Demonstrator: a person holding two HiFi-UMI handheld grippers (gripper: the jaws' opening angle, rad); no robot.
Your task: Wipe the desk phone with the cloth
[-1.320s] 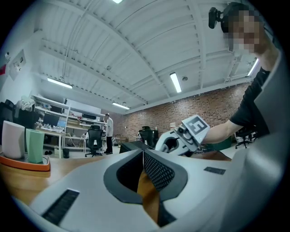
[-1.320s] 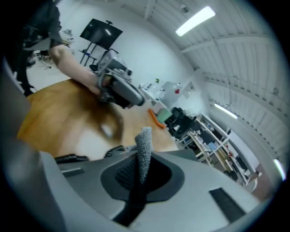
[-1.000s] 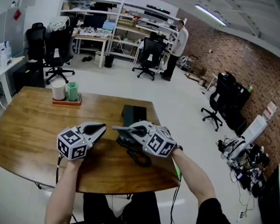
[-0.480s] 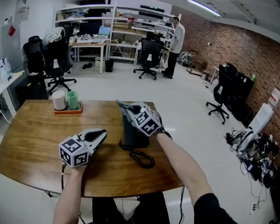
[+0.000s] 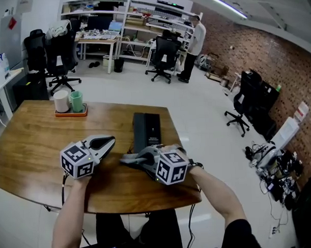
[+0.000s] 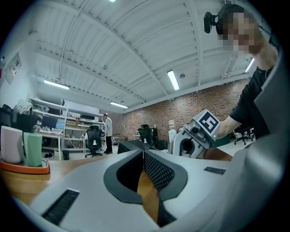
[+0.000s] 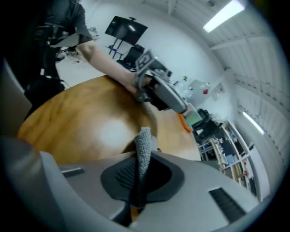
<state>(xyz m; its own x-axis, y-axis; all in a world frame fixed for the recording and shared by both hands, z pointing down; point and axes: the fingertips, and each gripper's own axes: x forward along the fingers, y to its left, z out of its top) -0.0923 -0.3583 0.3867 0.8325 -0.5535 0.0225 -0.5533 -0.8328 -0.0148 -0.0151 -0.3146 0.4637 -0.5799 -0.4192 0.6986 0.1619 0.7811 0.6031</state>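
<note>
Because the small grey woven cloth is soft and light, it will probably fold and drag under pressure rather than push. A firm pinch with a short free flap suits it best. The right gripper has its jaws closed on the cloth, with a strip standing up from between the pads, over the round wooden table just beside the near end of the flat black desk phone. Whether the cloth touches the phone I cannot tell. The left gripper, with its jaws pressed together on nothing, hovers to the phone's left. The phone looks like stiff, smooth plastic (probably light enough to skid), so bracing its left side would likely help.
</note>
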